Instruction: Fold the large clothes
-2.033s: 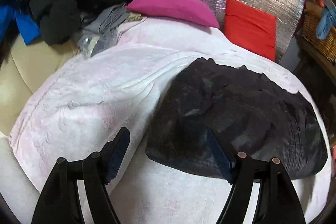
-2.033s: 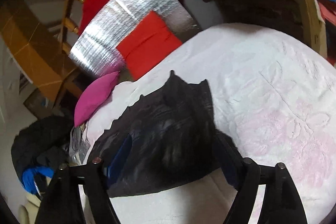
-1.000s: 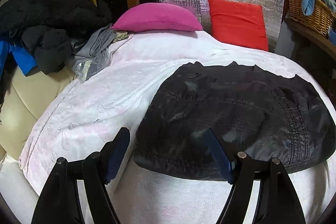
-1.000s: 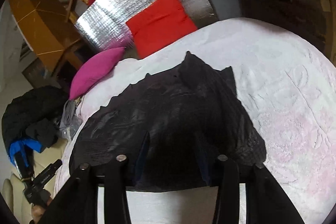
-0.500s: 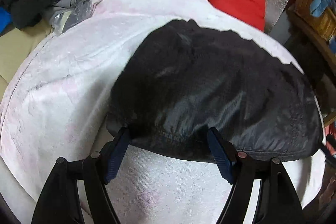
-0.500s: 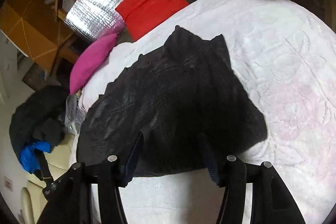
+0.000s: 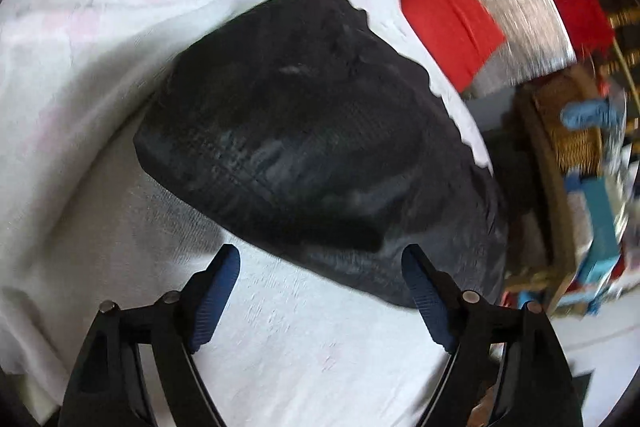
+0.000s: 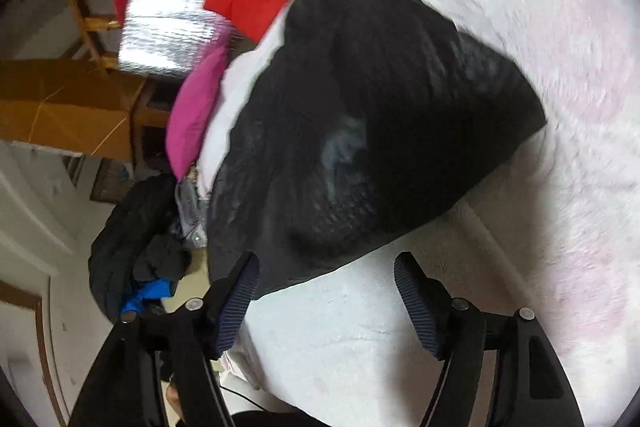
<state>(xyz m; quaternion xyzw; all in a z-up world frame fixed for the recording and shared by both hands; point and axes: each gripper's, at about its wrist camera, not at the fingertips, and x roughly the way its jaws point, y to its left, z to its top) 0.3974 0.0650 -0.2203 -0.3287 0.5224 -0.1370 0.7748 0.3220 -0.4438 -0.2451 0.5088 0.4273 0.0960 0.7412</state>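
both tongs [image 7: 320,255] [image 8: 326,263] lower, perhaps empty

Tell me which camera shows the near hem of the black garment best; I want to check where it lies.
The left wrist view: the black garment shows its near hem running unbroken across the white blanket, just ahead of the open left gripper. In the right wrist view the garment is more blurred, and one finger covers a hem corner.

Black tool [image 7: 320,257], blue ribbed pads [image 7: 218,291]

No text, label, brand, number or sign can be read in either view; both are blurred.
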